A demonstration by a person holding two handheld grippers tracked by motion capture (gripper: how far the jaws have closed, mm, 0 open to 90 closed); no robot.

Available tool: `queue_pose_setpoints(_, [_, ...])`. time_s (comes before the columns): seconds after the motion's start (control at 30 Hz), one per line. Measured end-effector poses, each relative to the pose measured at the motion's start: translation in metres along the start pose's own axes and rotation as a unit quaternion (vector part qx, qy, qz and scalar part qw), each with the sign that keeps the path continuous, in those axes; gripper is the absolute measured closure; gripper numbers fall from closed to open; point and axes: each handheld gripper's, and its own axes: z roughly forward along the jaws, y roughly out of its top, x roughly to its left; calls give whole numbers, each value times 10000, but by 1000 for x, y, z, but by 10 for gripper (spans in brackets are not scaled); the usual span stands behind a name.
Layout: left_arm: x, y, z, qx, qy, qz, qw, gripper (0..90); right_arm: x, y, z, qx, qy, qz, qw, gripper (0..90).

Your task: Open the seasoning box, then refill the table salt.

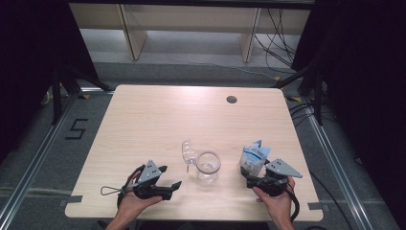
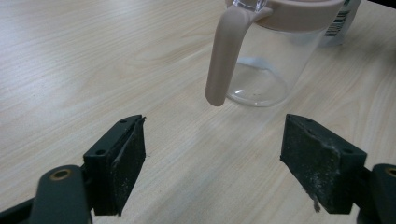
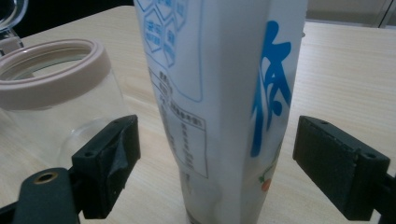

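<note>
The clear jug stands upright near the front middle of the table, its long axis vertical and its pinkish rim open to the ceiling. Its handle hangs down the side that faces your left gripper, and its clear lid is flipped back on that same side, tilted away from the mouth. To the jug's right, apart from it, the white and blue pouch also stands upright, its top pointing up, its printed face toward your right gripper.

Your left gripper is spread wide and holds nothing; in the left gripper view its two black pads sit just short of the handle, with bare wood between them. Your right gripper is likewise wide open: in the right gripper view the pouch rises between the jaws, with a gap on each side, so neither pad touches it.
</note>
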Motion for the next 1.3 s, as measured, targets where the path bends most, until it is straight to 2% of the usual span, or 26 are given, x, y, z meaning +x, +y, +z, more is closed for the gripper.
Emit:
queue_pose_setpoints(0.03, [-1,0,-1,39,47,-26,10000,215,-1,-1,2,-8,33,53,10000,160])
queue_pose_setpoints(0.07, [-1,0,-1,34,32,-20,10000,216,2,0,0,63,-14,229,9997,163])
queue_pose_setpoints(0.1, [0,0,0,6,-3,-4,10000,216,-1,0,1,56,-42,61,10000,164])
queue_pose_setpoints(0.17, [0,0,0,7,1,-1,10000,216,-2,0,3,25,-53,-13,10000,166])
queue_pose_setpoints(0.2, [0,0,0,17,13,-10,10000,216,1,-1,2,102,-72,157,9998,168])
queue_pose_setpoints(0.23, [-1,0,0,31,25,-14,10000,216,-2,-1,5,21,-33,6,10000,169])
queue_pose_setpoints(0.27, [-1,0,0,16,-1,-23,10000,215,-1,-2,5,61,-102,7,9999,171])
queue_pose_setpoints(0.3, [0,0,0,33,6,45,10000,216,-2,-2,6,55,-10,7,10000,172])
queue_pose_setpoints(0.33, [0,0,1,-1,-13,8,10000,216,-2,-2,8,14,-103,7,9999,174])
queue_pose_setpoints(0.37, [0,0,1,-28,-13,-25,10000,216,-3,-2,9,13,-41,52,10000,175])
queue_pose_setpoints(0.4, [-1,-1,1,-22,-10,-64,10000,216,-1,-3,9,24,-103,177,9998,175])
queue_pose_setpoints(0.5, [0,0,1,-34,-10,-37,10000,216,-4,-3,11,-36,-43,112,9999,182])
queue_pose_setpoints(0.53, [0,0,0,-13,-7,-15,10000,216,-4,-3,10,48,-10,116,9999,185])
queue_pose_setpoints(0.57, [0,0,1,-30,-10,-28,10000,216,-1,-3,10,43,-54,224,9997,186])
queue_pose_setpoints(0.6, [0,0,1,-29,-10,-27,10000,216,-2,-4,11,-17,-109,153,9998,188])
queue_pose_setpoints(0.63, [0,0,0,0,-10,0,10000,216,-3,-5,13,-36,-50,79,10000,188])
queue_pose_setpoints(0.67, [0,0,0,-2,-13,6,10000,216,-3,-4,12,90,40,96,9999,188])
queue_pose_setpoints(0.73, [0,0,0,-10,-11,-6,10000,216,-3,-5,12,81,-35,-11,10000,189])
queue_pose_setpoints(0.93, [-1,-1,1,-29,-27,-15,10000,216,-3,-6,11,69,-26,219,9997,194])
queue_pose_setpoints(1.03, [-1,0,1,16,-2,-46,10000,216,-3,-6,12,54,-111,144,9998,199])
queue_pose_setpoints(1.07, [-1,0,1,4,-19,14,10000,216,-2,-8,12,52,-53,262,9996,200])
queue_pose_setpoints(1.1, [-1,0,1,-11,-23,-23,10000,216,-2,-8,11,137,-85,340,9993,200])
queue_pose_setpoints(1.13, [-1,0,1,-2,-17,-6,10000,216,-2,-8,11,82,-45,376,9993,200])
queue_pose_setpoints(1.17, [-1,0,0,18,-13,30,10000,216,-4,-9,12,96,-5,300,9995,201])
queue_pose_setpoints(1.27, [-2,0,-1,-2,29,-17,10000,216,-6,-9,13,47,-108,262,9996,203])
queue_pose_setpoints(1.3, [-2,0,-1,-12,16,4,10000,216,-4,-10,13,53,-93,402,9991,204])
